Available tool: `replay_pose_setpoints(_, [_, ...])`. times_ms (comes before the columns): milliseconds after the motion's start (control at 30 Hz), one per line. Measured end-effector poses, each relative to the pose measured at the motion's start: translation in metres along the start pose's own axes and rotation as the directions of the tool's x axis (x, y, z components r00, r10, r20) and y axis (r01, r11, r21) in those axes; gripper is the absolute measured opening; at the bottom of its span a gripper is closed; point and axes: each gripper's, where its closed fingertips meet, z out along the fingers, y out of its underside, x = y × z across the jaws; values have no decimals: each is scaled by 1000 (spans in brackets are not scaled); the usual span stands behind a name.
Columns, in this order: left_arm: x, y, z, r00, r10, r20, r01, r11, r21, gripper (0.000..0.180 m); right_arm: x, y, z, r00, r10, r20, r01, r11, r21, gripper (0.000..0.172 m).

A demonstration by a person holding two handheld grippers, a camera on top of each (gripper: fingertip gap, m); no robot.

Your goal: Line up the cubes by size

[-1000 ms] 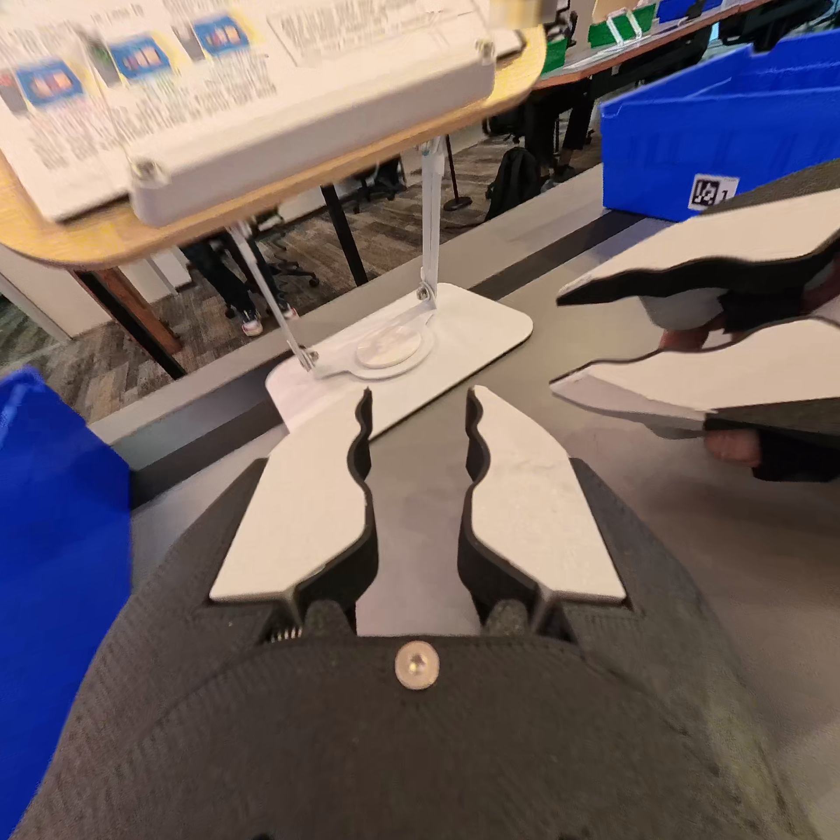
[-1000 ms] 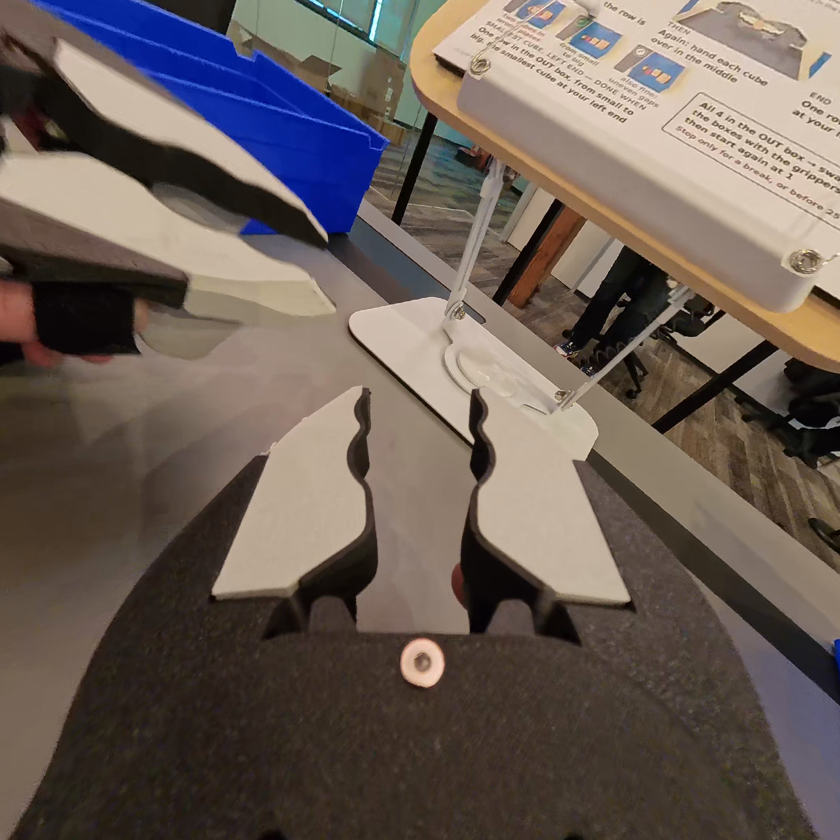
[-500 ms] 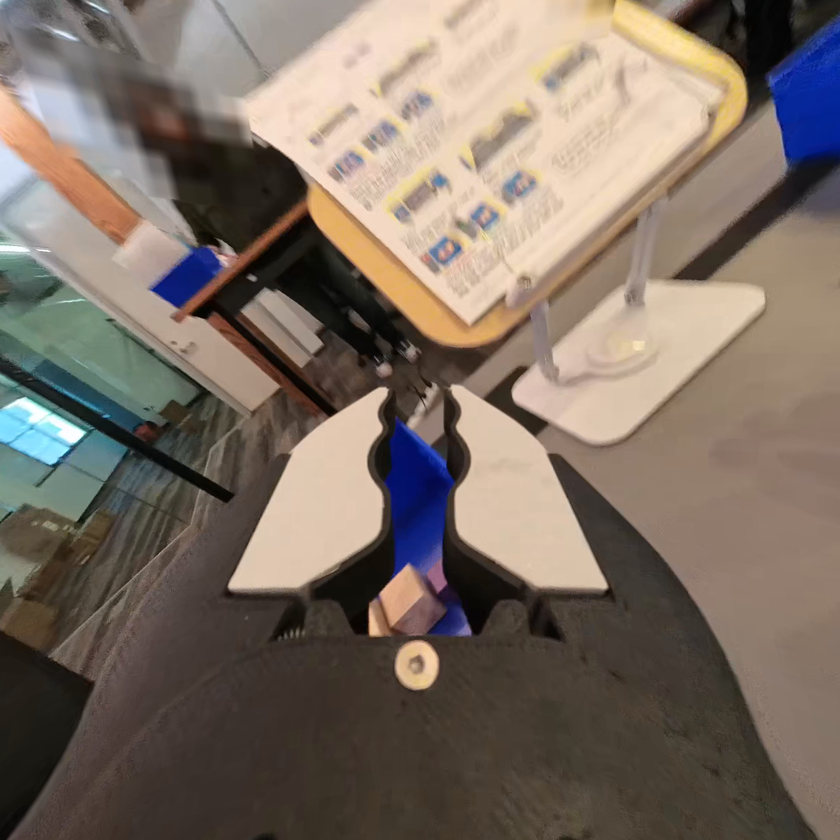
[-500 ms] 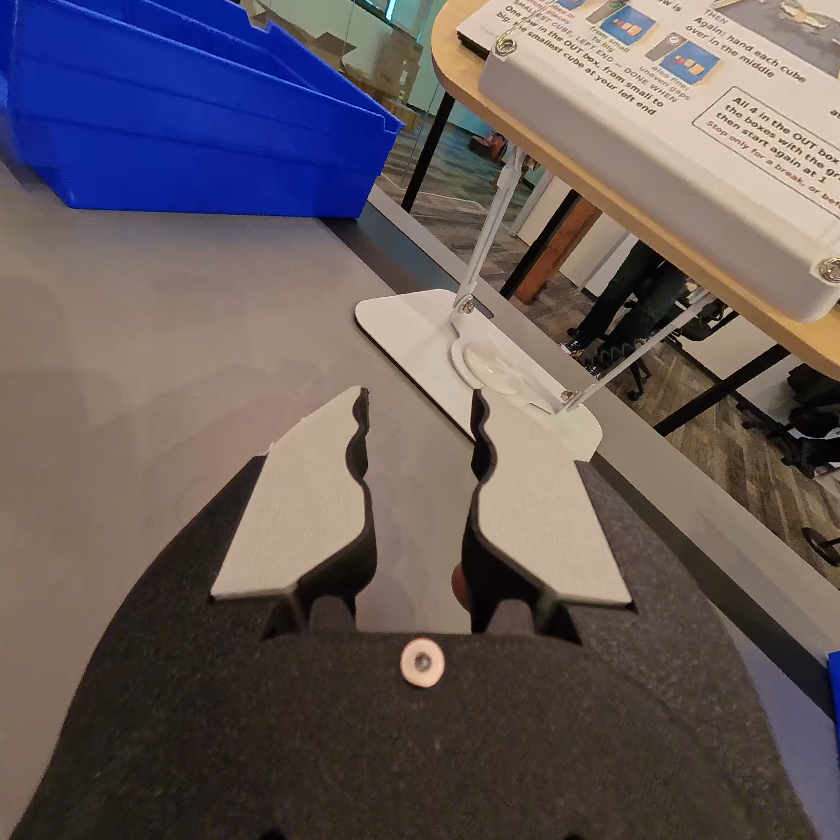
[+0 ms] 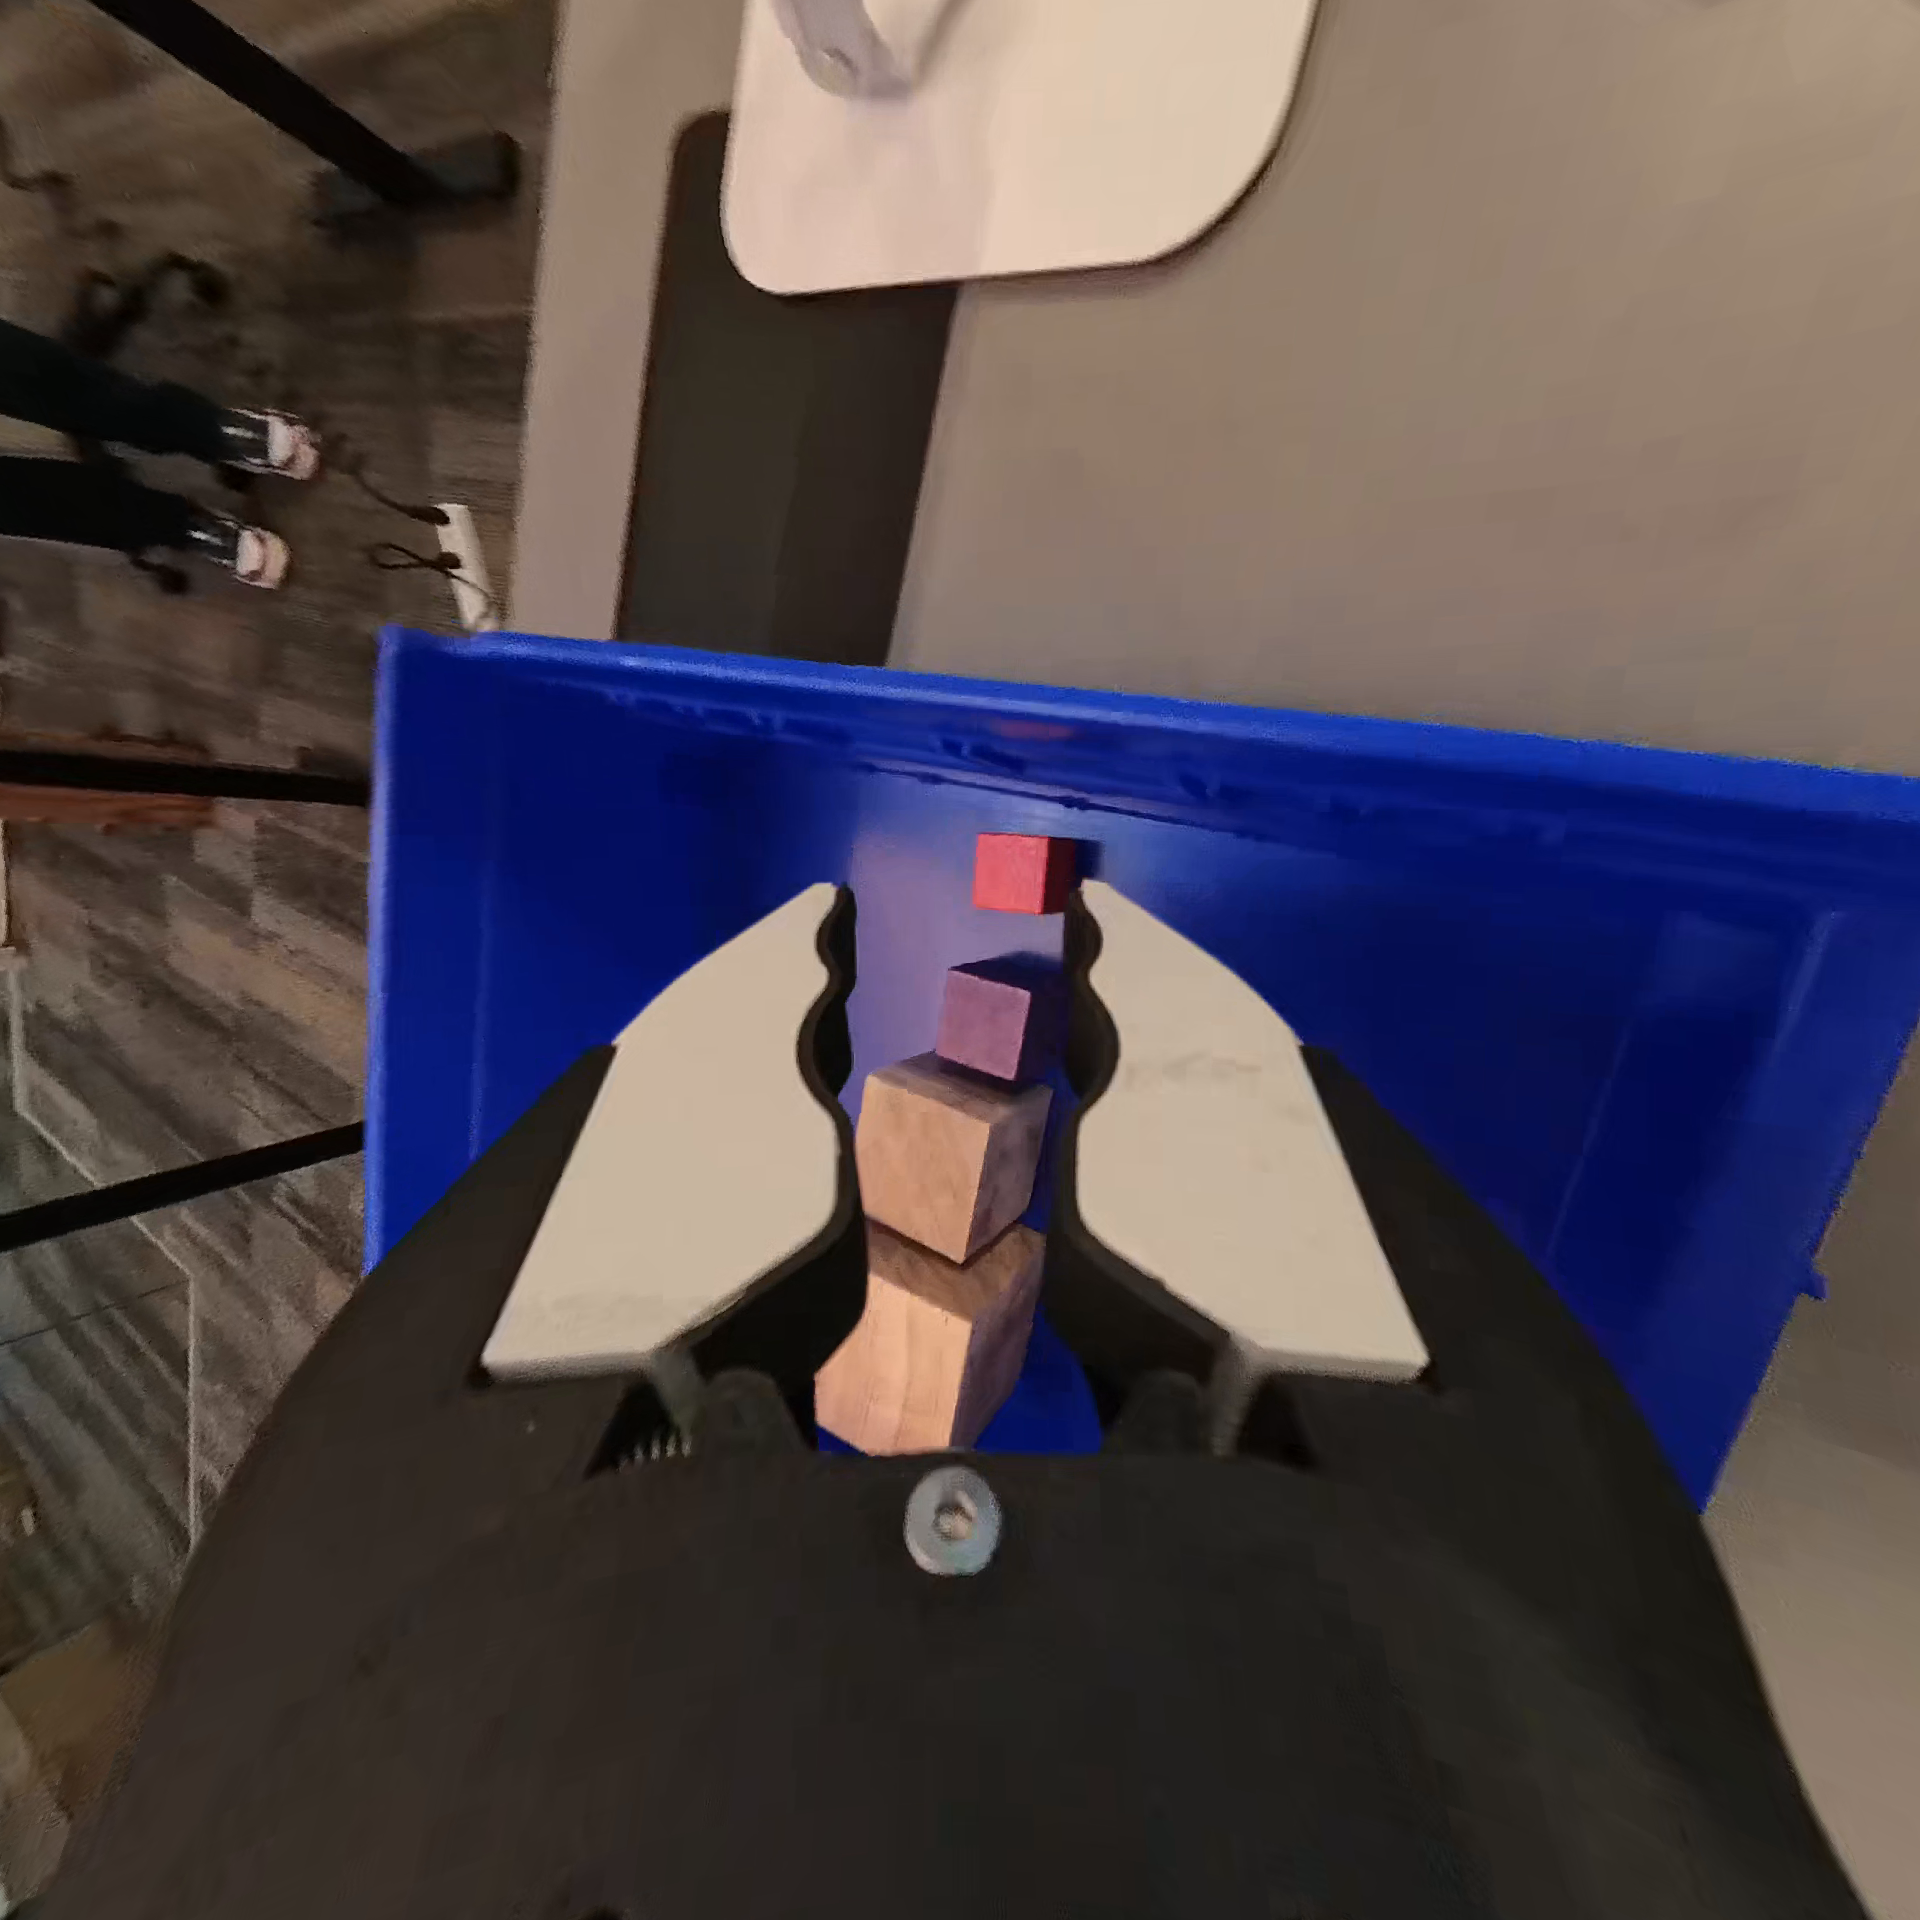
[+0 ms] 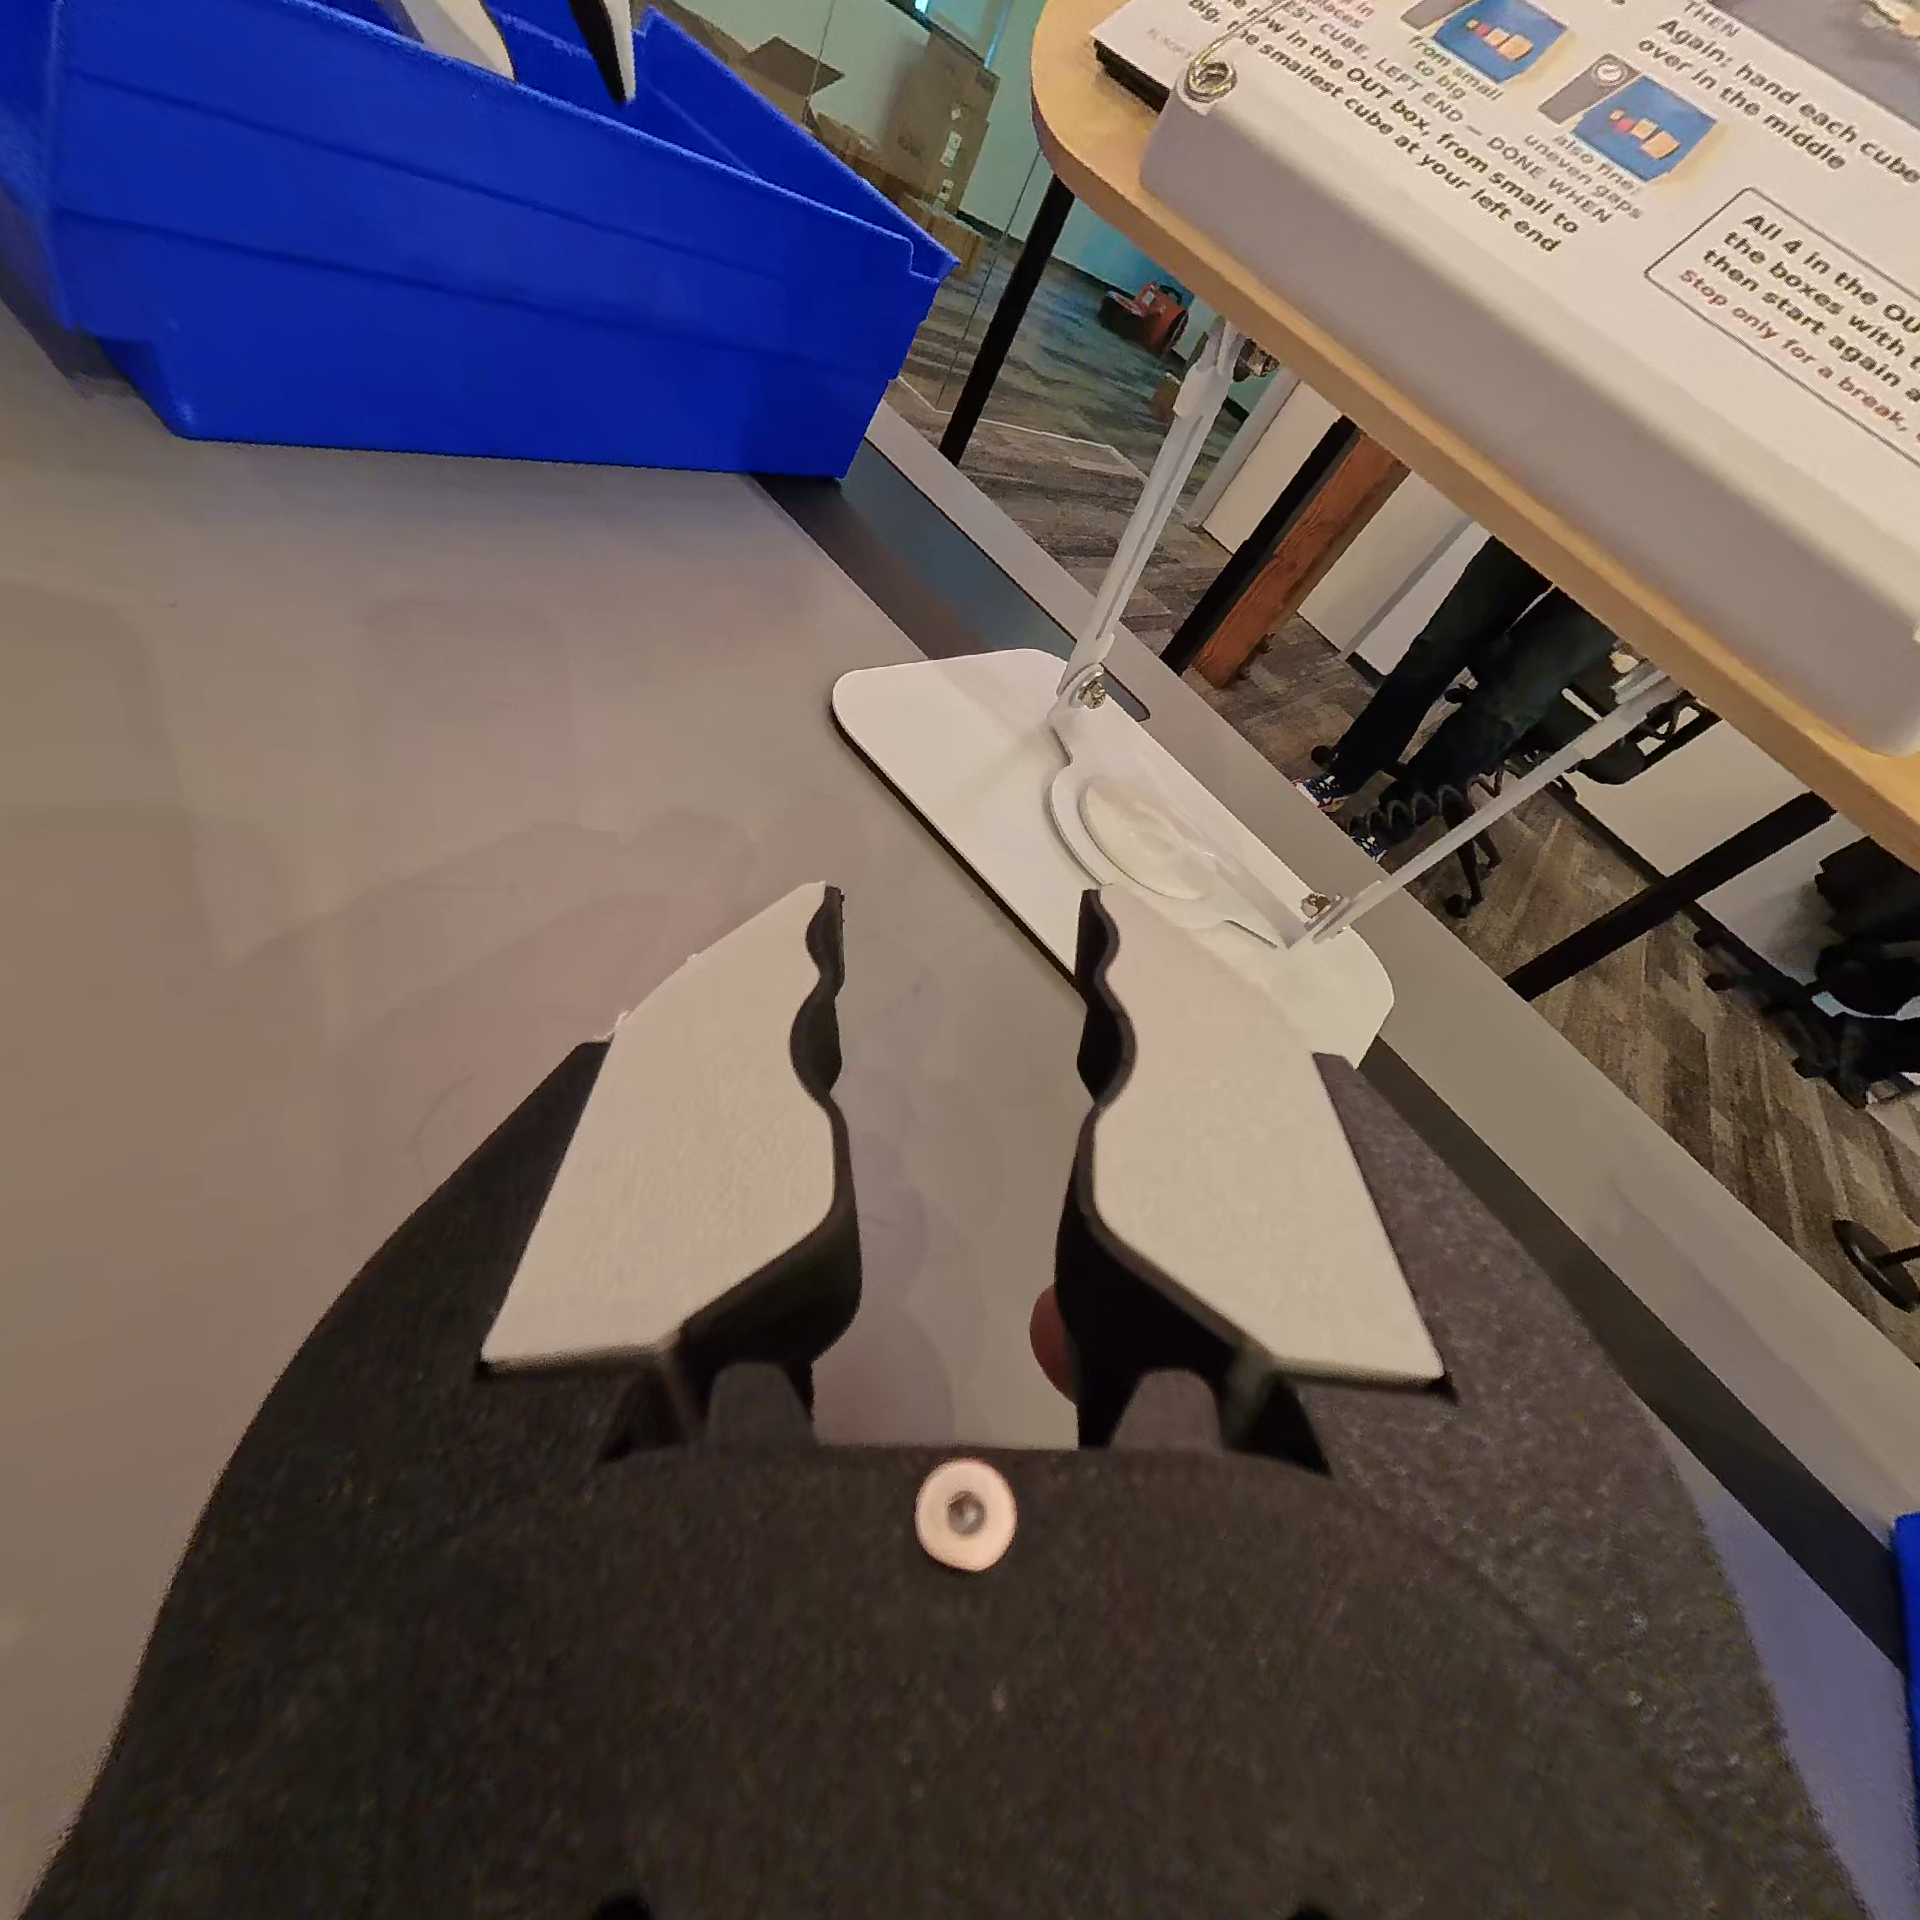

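In the left wrist view I look down into a blue bin (image 5: 1247, 727). Several cubes lie in a row on its floor: a small red cube (image 5: 1023, 875), a purple cube (image 5: 987, 1023), a wooden cube (image 5: 951, 1164) and a larger wooden cube (image 5: 925, 1351). My left gripper (image 5: 956, 904) hovers over this row, open, with the cubes seen between its fingers and nothing held. My right gripper (image 6: 956, 914) is open and empty over the grey table (image 6: 364, 727). The left gripper's fingertips (image 6: 582, 42) show over the blue bin (image 6: 468, 291) at the top left of the right wrist view.
A white stand base (image 6: 987, 748) sits near the table's far edge and carries a tilted instruction board (image 6: 1558, 208); the base also shows in the left wrist view (image 5: 987, 135). A blue edge (image 6: 1907, 1621) shows at the right. A person's legs (image 6: 1475, 675) are beyond the table. The grippers' ends are close to 30 centimetres from one another.
My left gripper swung left from the table middle and now points down into the blue bin; its jaws narrowed, then widened again. The right gripper barely moved and stayed open.
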Motion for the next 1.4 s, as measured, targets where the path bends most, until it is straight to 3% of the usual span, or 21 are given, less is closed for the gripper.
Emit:
replay_pose_setpoints(200, [12,8,33,989,54,-134,-66,994,-90,41,-1,0,0,1000,-6,4,6,1000,-2,43])
replay_pose_setpoints(400, [14,29,55,981,61,-184,-96,978,-187,38,-1,0,0,1000,-7,8,7,1000,0,43])
replay_pose_setpoints(700, [19,41,68,969,31,-244,-91,967,-238,25,-3,0,0,1000,-17,13,17,1000,-5,43])
replay_pose_setpoints(867, [15,35,65,977,15,-214,-58,979,-196,23,-3,0,1,1000,-19,13,19,1000,-5,43])
replay_pose_setpoints(1000, [-5,23,35,995,-36,-98,26,995,-101,22,-4,-1,0,1000,-17,19,17,1000,7,44])
replay_pose_setpoints(1133, [-22,-1,-32,994,-60,86,56,997,49,22,2,-18,-8,999,27,18,-29,991,130,42])
replay_pose_setpoints(1267, [-6,-71,-103,978,-41,202,-25,950,311,22,7,-65,-24,997,13,72,-33,958,284,40])
replay_pose_setpoints(1400, [33,-145,-140,980,45,192,-138,852,505,21,8,-130,-49,979,-61,193,-28,903,428,38])
